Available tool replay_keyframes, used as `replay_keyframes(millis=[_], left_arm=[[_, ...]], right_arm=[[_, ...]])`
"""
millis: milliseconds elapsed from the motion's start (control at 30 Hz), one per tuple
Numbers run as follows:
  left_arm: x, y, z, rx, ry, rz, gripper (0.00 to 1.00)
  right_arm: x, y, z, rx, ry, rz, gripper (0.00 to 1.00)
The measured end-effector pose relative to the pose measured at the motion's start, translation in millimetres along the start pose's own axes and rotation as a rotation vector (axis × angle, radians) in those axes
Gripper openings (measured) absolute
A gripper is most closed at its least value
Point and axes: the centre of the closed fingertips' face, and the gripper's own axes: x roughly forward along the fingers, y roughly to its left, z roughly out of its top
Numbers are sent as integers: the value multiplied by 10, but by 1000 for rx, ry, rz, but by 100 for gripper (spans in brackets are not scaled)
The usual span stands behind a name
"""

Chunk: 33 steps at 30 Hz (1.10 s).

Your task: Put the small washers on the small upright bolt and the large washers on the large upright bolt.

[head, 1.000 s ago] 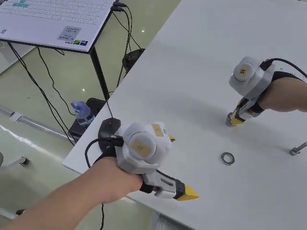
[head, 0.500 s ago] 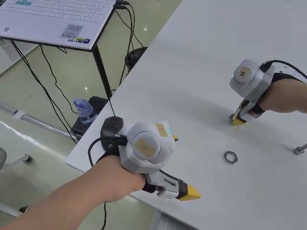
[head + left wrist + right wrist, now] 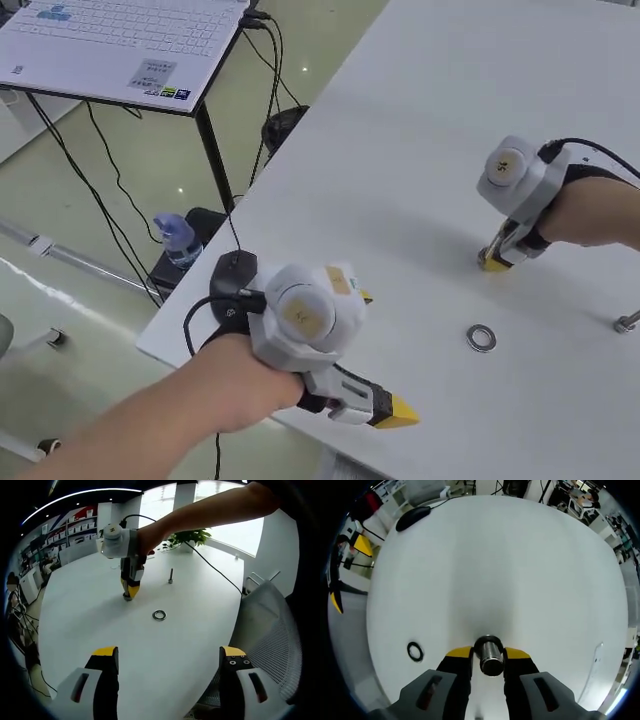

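Observation:
My right gripper (image 3: 489, 654) is shut on the large upright bolt (image 3: 490, 659), whose round top shows between the two yellow tips. Seen from the head, that gripper (image 3: 492, 262) points down at the white table (image 3: 400, 150), and the left gripper view shows it (image 3: 129, 592) standing over the bolt (image 3: 126, 598). One large washer (image 3: 481, 338) (image 3: 159, 615) (image 3: 415, 651) lies flat between the grippers. The small bolt (image 3: 628, 322) (image 3: 171, 576) stands at the right edge. My left gripper (image 3: 381, 353) (image 3: 170, 657) hangs open and empty over the table's near edge.
A black mouse (image 3: 235, 280) (image 3: 415, 514) lies on the table's near-left corner, with its cable hanging off. A laptop (image 3: 120, 45) sits on a stand left of the table, and a water bottle (image 3: 178, 238) is on the floor. A mesh chair (image 3: 270, 630) stands beside the table.
The head view has shifted slightly. The right gripper stays at the large bolt, and the left gripper stays open near the table edge.

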Motion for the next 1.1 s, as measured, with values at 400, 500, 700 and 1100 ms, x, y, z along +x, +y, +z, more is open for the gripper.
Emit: replay_keyframes(millis=[400, 500, 700, 1100], left_arm=[[-31, -18, 22, 4, -5, 4, 82], [-45, -40, 50, 5, -16, 5, 83], [-53, -70, 54, 2, -21, 2, 83], [-151, -57, 133, 14, -22, 20, 84]], right_arm=[[-132, -47, -22, -1, -28, -7, 29], [-197, -51, -16, -4, -44, -11, 30], [-336, -38, -3, -5, -72, -16, 30], [-523, 42, -77, -41, -77, -34, 29]])
